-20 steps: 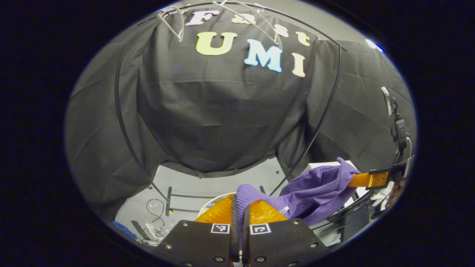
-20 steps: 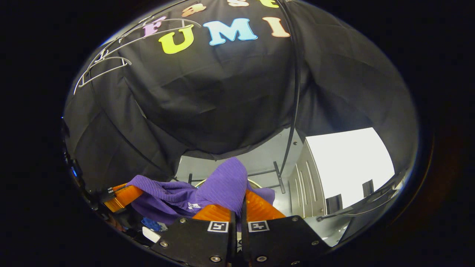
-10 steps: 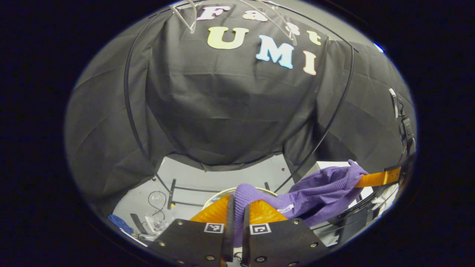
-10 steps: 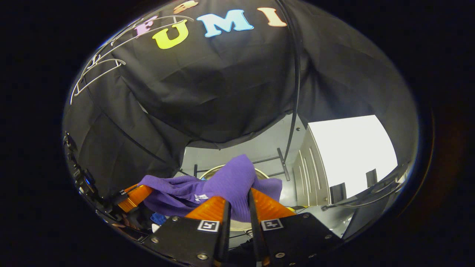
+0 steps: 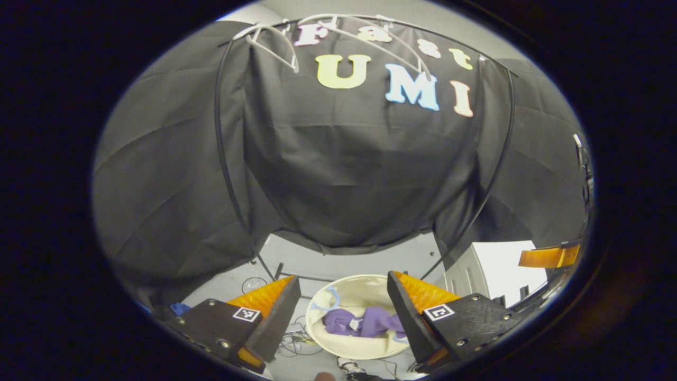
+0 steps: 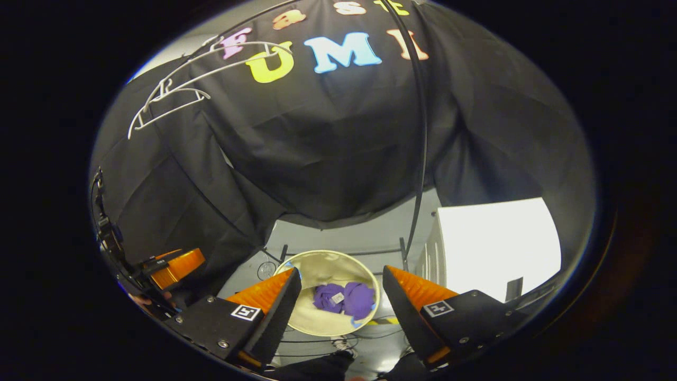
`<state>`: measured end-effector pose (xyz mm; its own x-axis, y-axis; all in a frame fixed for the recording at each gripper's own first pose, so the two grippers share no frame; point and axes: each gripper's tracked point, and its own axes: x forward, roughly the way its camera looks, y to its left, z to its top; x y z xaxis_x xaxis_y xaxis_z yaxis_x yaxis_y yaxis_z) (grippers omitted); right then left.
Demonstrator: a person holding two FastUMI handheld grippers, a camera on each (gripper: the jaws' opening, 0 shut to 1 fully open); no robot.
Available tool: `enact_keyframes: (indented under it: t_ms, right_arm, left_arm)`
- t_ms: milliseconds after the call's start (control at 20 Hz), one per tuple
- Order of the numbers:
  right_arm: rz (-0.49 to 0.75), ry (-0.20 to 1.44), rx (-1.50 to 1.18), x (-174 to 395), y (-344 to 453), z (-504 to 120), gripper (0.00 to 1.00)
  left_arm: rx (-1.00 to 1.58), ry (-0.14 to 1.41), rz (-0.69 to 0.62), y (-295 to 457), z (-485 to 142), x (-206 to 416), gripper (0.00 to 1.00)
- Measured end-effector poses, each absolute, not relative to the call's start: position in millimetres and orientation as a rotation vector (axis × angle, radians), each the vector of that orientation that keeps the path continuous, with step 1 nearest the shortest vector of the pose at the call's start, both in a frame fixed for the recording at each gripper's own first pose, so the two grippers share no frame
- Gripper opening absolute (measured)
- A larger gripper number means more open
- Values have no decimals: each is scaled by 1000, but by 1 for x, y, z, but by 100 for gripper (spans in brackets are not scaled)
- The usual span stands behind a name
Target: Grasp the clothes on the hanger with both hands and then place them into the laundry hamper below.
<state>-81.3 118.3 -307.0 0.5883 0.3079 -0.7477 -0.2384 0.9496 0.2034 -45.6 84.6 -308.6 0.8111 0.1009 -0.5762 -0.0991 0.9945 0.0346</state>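
Note:
The purple knitted garment (image 5: 362,323) lies crumpled at the bottom of the round cream laundry hamper (image 5: 344,346) on the floor; the right gripper view has the garment (image 6: 344,297) inside the hamper (image 6: 312,320) too. My left gripper (image 5: 341,309) hangs above the hamper, open, nothing between its fingers. My right gripper (image 6: 341,296) is also open and empty over the hamper. A bare white wire hanger (image 5: 344,39) hangs from the black rail at the top; the hanger (image 6: 185,95) sits upper left in the right gripper view. The other gripper (image 6: 174,264) shows at the left.
A black hoop frame (image 5: 227,159) of the rack stands before the booth cloth. A white cabinet (image 6: 497,243) stands to the right of the hamper. Loose cables (image 5: 296,344) lie on the grey floor beside the hamper.
Both grippers opened and let go of the purple garment, which dropped into the hamper. Both views tilted a little upward and the grippers drew apart.

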Motion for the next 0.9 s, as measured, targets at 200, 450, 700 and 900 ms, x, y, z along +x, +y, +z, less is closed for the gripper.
enact_keyframes:
  t_ms: [200, 450, 700, 900]
  right_arm:
    - [374, 743, 35, -64, 68, -272, 95]
    - [400, 506, 8, -35, 9, -198, 96]
    - [347, 308, 15, -15, -27, -120, 95]
    - [281, 191, 28, -5, -51, -67, 95]
  left_arm:
    - [-56, 505, 207, 35, -254, -63, 98]
    - [-54, 319, 254, -17, -178, -80, 100]
    - [-57, 179, 230, -62, -94, -84, 100]
    - [-43, 47, 216, -73, -29, -78, 100]
